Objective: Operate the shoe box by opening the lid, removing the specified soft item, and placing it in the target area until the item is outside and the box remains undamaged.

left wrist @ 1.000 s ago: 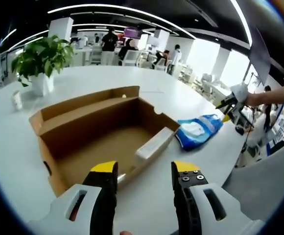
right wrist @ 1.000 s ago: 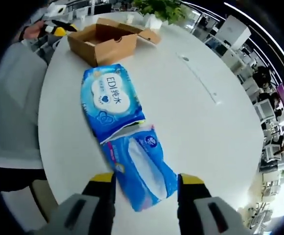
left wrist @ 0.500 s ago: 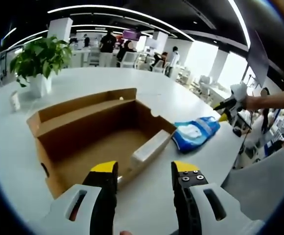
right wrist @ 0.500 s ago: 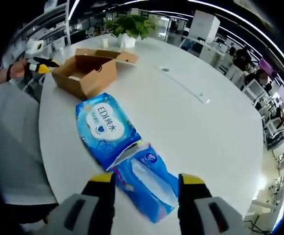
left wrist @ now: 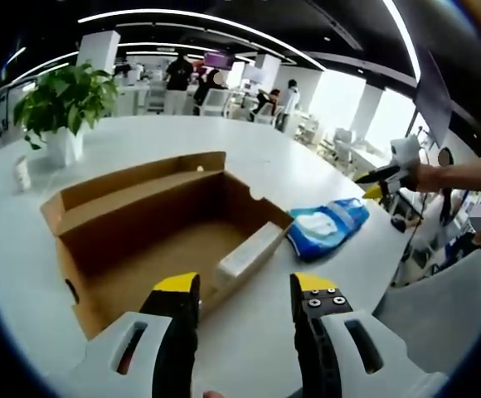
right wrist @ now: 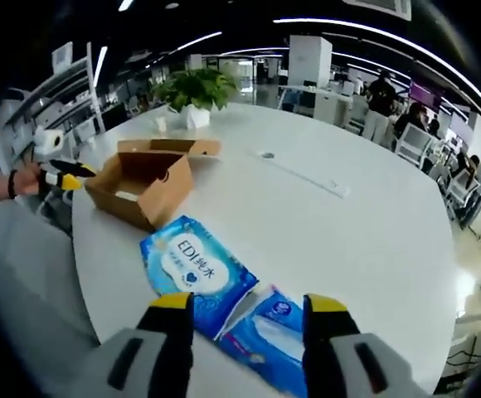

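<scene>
**Open shoe box on the white table, wipes packs lying outside it**

The shoe box (left wrist: 157, 236) is plain brown corrugated cardboard, rectangular, lid folded back flat behind it. Inside, a pale oblong packet (left wrist: 249, 253) leans along the near right wall; the rest of the floor is bare cardboard. Just beside the box's right end lies a soft blue-and-white wipes pack (left wrist: 327, 225), glossy plastic, on the table (left wrist: 265, 157).

In the right gripper view the same pack (right wrist: 195, 274) lies flat with a second, smaller blue pack (right wrist: 265, 336) touching its near corner, both well apart from the box (right wrist: 141, 181).

The left gripper (left wrist: 245, 290) hovers over the box's near edge, yellow-tipped jaws apart, holding nothing. The right gripper (right wrist: 245, 305) hangs above the two packs, jaws likewise spread and empty.

A potted plant (left wrist: 62, 104) in a white pot stands beyond the box on the smooth round tabletop.
</scene>
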Available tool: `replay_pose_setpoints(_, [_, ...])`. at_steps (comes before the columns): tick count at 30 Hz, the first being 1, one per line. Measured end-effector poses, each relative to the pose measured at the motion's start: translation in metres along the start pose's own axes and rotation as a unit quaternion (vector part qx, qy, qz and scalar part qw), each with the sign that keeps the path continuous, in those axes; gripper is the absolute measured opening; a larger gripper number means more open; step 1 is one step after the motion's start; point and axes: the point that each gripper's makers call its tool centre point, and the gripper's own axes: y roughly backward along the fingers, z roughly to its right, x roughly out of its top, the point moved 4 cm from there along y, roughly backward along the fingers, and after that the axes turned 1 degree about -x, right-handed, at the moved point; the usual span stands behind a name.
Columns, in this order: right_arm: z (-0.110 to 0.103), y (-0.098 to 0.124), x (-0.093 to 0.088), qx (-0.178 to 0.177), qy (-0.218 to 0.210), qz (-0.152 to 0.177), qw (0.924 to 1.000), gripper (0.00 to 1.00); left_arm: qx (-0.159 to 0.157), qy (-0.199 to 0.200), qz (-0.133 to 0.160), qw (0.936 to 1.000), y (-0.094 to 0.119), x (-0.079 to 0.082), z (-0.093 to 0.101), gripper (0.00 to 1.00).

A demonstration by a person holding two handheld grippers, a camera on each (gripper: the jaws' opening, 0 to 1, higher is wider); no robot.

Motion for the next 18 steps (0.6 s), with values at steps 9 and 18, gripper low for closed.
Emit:
replay_pose_setpoints(9, [-0.013, 0.003, 0.027, -0.002, -0.018, 0.055, 0.9983, 0.54, -0.002, 0.001, 0.003, 1.0, -0.003, 0.002, -0.002, 0.44])
replay_pose_setpoints(18, [-0.033, 0.001, 0.036, -0.001, -0.023, 0.072, 0.9971, 0.57, 0.001, 0.006, 0.008, 0.9999, -0.004, 0.003, -0.005, 0.44])
